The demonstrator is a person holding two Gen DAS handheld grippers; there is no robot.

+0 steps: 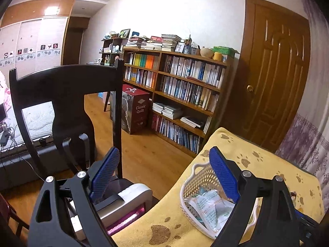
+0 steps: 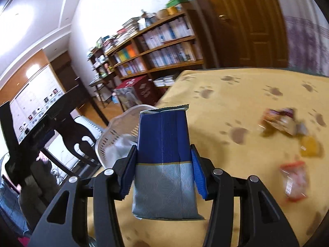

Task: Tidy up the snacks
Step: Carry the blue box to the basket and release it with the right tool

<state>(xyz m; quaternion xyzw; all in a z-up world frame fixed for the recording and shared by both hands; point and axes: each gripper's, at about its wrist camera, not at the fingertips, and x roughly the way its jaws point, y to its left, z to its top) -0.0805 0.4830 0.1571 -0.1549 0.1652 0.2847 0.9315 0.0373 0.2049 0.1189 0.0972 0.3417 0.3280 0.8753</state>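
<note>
In the right wrist view my right gripper (image 2: 163,169) is shut on a blue and silver snack packet (image 2: 163,160), held upright above the yellow cloth. Just beyond it to the left is the white perforated basket (image 2: 115,135). Loose snack packets lie on the cloth to the right: a brown and purple one (image 2: 281,121), a yellow one (image 2: 310,146) and a red and white one (image 2: 294,180), all blurred. In the left wrist view my left gripper (image 1: 164,175) is open and holds nothing. Its right finger overlaps the basket (image 1: 195,179), which holds a white and green packet (image 1: 209,207).
A yellow paw-print cloth (image 1: 263,164) covers the table. A dark wooden chair (image 1: 67,94) stands at the table's left edge, with a heater (image 1: 127,203) below it. A bookshelf (image 1: 181,94), a red box (image 1: 135,107) and a brown door (image 1: 275,70) lie beyond.
</note>
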